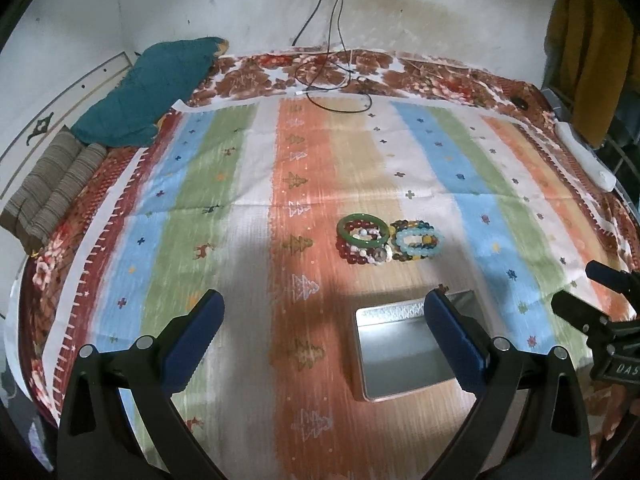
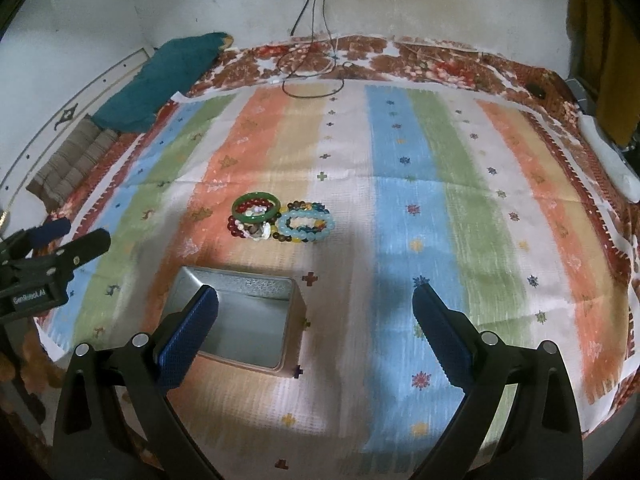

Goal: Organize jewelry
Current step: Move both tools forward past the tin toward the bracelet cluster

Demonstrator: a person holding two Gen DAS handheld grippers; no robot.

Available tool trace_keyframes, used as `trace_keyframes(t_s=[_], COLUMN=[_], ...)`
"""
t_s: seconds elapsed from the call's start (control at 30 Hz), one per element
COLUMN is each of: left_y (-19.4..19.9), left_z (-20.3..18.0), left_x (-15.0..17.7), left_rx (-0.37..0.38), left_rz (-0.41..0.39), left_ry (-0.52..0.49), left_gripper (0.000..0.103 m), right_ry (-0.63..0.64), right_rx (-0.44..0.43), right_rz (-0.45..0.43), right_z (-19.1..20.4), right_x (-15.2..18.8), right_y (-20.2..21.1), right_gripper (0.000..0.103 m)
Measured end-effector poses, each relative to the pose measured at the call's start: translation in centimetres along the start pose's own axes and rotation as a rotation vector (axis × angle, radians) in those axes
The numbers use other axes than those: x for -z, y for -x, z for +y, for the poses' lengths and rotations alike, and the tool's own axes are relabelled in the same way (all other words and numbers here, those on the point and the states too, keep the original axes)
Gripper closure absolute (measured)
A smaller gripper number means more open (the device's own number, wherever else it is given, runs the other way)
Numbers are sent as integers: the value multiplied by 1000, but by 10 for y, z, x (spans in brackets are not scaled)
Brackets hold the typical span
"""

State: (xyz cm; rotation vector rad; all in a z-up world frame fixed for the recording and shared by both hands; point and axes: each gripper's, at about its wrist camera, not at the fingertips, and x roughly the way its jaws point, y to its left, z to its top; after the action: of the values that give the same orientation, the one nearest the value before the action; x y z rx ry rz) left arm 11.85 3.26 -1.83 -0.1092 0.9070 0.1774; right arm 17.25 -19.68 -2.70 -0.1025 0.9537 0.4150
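Two tongs spread, empty: left tongs (image 1: 324,312); right tongs (image 2: 316,304) | bracelets (image 1: 386,240) beyond open tin (image 1: 400,356)

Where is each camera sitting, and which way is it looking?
Left wrist: sits on the left tool, looking forward over the striped cloth at the bracelets and metal tin; its own two blue fingers show, and the right tool at the right edge.
Right wrist: sits on the right tool, facing the same way; its own fingers show, and the left tool at the left edge.
Both share the bracelets, tin, cloth and wall cables.
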Motion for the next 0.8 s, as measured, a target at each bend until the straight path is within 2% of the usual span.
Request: trace_keyframes(t_s=[0.13,0.6,0.8], left_y=[-10,-54,-75], left_z=[-3,-13,-9], left_x=[-10,-38,-50], left_rx=[-1,-40,-39], left_rz=[14,76,91], left_ry=[-4,-44,-26], left_gripper=[6,6,6], right_ry=[1,-20,-33], right_rx=[-17,7,26], right_rz=[17,68,83], right_z=[-1,-9,-15], right_x=[-6,-30,-42], right_y=[-7,-40,-56], right_gripper=[4,4,4])
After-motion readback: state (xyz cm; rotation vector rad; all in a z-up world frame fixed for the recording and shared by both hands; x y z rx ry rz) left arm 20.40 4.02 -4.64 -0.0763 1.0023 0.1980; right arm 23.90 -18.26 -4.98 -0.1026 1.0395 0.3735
